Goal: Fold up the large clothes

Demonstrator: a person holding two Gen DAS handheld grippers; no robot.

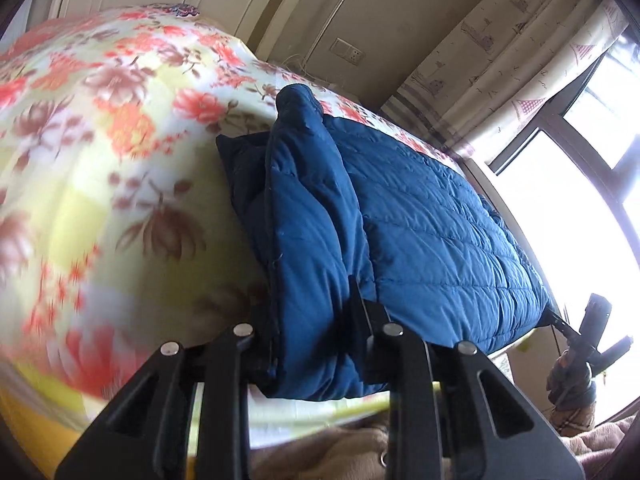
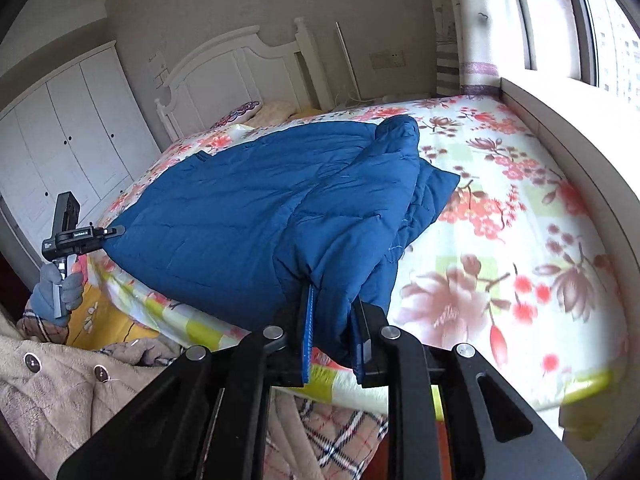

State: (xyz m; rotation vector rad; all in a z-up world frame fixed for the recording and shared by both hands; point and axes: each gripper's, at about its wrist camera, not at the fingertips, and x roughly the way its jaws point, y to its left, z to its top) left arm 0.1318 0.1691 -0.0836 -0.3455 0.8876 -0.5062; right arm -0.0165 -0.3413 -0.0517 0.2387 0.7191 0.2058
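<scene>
A blue quilted jacket [image 1: 420,220] lies on the floral bed sheet [image 1: 100,140] with its near edge at the mattress edge. In the left wrist view my left gripper [image 1: 316,344] is shut on a bunched fold of that edge. The right gripper [image 1: 554,318] shows small at the far right, at the jacket's other near corner. In the right wrist view my right gripper [image 2: 330,336] is shut on the jacket [image 2: 240,200], with thick blue fabric between its fingers. The left gripper [image 2: 114,232], held by a gloved hand [image 2: 56,288], bites the far left corner.
The floral sheet [image 2: 500,240] spreads to the right of the jacket. A white headboard [image 2: 224,72] and pillows stand at the far end, a white wardrobe [image 2: 60,128] on the left. A window ledge [image 2: 580,140] and curtain [image 1: 500,60] border the bed. The person's beige robe [image 2: 48,400] fills the foreground.
</scene>
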